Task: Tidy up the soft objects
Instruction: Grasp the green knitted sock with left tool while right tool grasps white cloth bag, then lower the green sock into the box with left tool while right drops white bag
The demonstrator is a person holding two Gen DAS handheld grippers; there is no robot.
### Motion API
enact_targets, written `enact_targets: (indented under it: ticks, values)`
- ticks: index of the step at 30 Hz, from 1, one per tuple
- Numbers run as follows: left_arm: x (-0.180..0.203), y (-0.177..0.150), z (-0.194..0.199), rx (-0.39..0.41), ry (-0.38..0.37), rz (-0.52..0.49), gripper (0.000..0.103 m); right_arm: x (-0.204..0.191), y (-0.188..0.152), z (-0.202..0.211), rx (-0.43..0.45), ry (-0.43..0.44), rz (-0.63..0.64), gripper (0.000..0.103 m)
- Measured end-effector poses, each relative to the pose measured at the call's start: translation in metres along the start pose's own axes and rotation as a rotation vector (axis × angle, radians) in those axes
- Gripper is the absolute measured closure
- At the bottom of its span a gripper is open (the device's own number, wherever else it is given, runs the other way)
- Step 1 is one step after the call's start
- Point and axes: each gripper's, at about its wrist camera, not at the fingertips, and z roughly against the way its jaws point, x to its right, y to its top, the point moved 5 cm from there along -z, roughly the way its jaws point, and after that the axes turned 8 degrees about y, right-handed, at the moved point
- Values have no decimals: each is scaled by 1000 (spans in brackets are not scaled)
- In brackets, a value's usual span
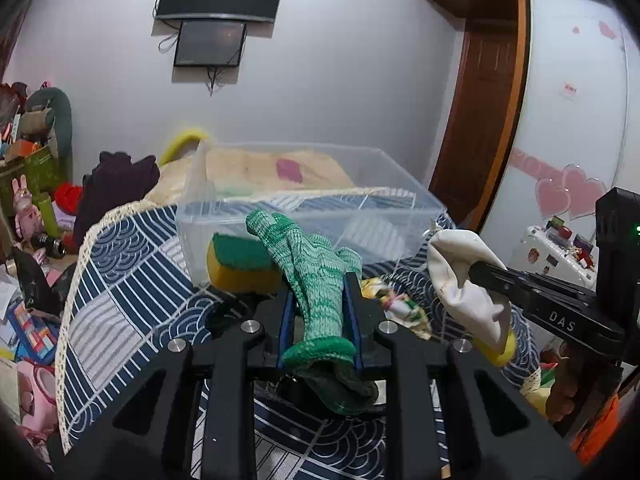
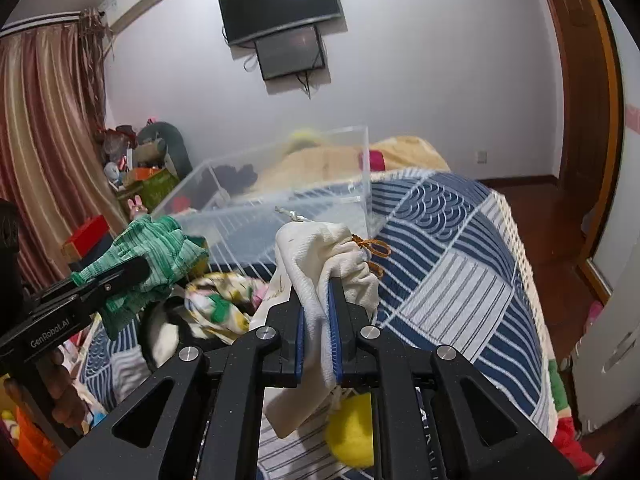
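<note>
My left gripper [image 1: 320, 284] is shut on a green knit glove [image 1: 316, 280] and holds it above the bed, just in front of a clear plastic bin [image 1: 392, 188]. The glove also shows in the right wrist view [image 2: 156, 256]. My right gripper [image 2: 320, 280] is shut on a white drawstring pouch [image 2: 320, 256], held to the right of the glove; the pouch also shows in the left wrist view [image 1: 460, 276]. A yellow and green sponge [image 1: 240, 264] lies by the bin's near wall. A floral cloth [image 2: 216, 304] lies on the bed between the grippers.
The bin [image 2: 280, 200] stands on a blue and white patterned bedspread [image 2: 460, 272]. A yellow soft object [image 2: 352, 432] lies under my right gripper. Clutter and toys [image 1: 32, 184] crowd the left of the bed. A wardrobe [image 1: 572, 112] stands on the right.
</note>
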Motion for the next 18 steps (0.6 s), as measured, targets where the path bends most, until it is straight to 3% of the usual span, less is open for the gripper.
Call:
enact_targets:
  ticks: [11, 18]
  values:
    - [-8, 43, 26, 123, 40, -4, 80, -20, 46, 14, 107, -13, 75, 94]
    - [-22, 68, 10, 128, 76, -12, 80, -25, 79, 3, 144, -19, 122, 94]
